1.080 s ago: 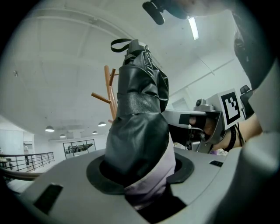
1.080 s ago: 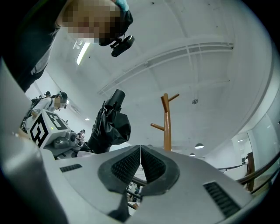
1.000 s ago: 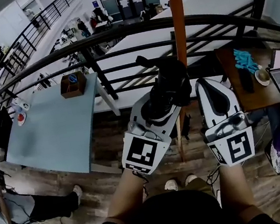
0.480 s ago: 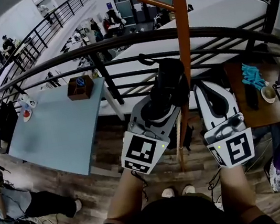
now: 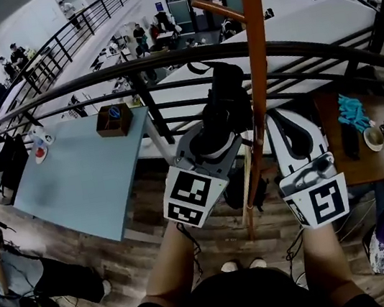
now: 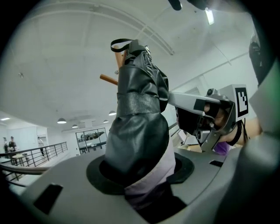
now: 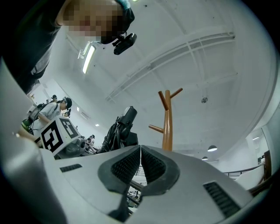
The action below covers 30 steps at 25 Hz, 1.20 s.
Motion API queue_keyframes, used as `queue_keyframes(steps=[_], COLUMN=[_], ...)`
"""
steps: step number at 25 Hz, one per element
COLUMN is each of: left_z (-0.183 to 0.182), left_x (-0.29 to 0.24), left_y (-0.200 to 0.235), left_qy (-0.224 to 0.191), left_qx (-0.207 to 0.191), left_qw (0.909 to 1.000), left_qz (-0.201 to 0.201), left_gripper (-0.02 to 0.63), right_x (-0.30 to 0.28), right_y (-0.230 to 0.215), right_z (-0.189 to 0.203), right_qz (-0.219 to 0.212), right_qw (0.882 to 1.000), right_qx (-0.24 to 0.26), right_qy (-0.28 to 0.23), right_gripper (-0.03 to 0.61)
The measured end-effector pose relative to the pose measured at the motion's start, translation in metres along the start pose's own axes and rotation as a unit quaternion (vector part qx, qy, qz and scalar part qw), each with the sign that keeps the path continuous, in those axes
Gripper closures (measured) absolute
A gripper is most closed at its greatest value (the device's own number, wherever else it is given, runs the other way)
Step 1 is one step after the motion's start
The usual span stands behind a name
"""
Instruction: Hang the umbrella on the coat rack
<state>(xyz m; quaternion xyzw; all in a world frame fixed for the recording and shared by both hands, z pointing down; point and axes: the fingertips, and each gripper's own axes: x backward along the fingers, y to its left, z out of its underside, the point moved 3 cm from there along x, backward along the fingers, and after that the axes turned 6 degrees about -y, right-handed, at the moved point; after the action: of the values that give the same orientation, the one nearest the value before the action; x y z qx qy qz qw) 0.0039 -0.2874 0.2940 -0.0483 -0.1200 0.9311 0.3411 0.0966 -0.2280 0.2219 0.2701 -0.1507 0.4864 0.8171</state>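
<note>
Railing [image 5: 162, 63] backdrop: L claw [image 5: 210, 146] tight on umbrella [image 5: 226, 96], maybe against rack [image 5: 255, 44]; R claw [image 7: 140, 166] closed.

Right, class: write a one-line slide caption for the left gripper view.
Left gripper clamped on a folded black umbrella, held out in front of the wooden coat rack, not yet hung.

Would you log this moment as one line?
left gripper: holds umbrella | right gripper: shut, empty | coat rack: umbrella not hung

left gripper [image 5: 209, 145] | moved forward with umbrella [image 5: 230, 95] | umbrella top now up at the railing [image 5: 290, 44]
</note>
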Motion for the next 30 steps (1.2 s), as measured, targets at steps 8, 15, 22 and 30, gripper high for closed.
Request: queue_keyframes(steps=[8,15,22,30], left_z=[-0.001,-0.015,-0.022,-0.026], left_x=[-0.025,-0.038,-0.051,-0.059], left_y=[0.021,0.030,0.040,0.050], left_qy=[0.009,0.000,-0.002,0.011], left_qx=[0.002,0.005,0.010,0.003], left_qw=[0.9999,0.9997,0.9991,0.9975], left_qz=[-0.008,0.024,0.042,0.070], left_gripper=[0.391,0.390,0.390,0.390], right_x=[-0.006,-0.020,-0.027,-0.028], right_y=[-0.016,-0.021,-0.028,-0.026], right_z=[0.005,0.002,0.003,-0.001], right_qz=[-0.003,-0.004,0.004,0.013], right_qw=[1.000,1.000,1.000,1.000], right_qx=[0.000,0.007,0.017,0.024], right_qy=[-0.005,-0.011,-0.012,-0.011], right_gripper=[0.548,0.548,0.548,0.548])
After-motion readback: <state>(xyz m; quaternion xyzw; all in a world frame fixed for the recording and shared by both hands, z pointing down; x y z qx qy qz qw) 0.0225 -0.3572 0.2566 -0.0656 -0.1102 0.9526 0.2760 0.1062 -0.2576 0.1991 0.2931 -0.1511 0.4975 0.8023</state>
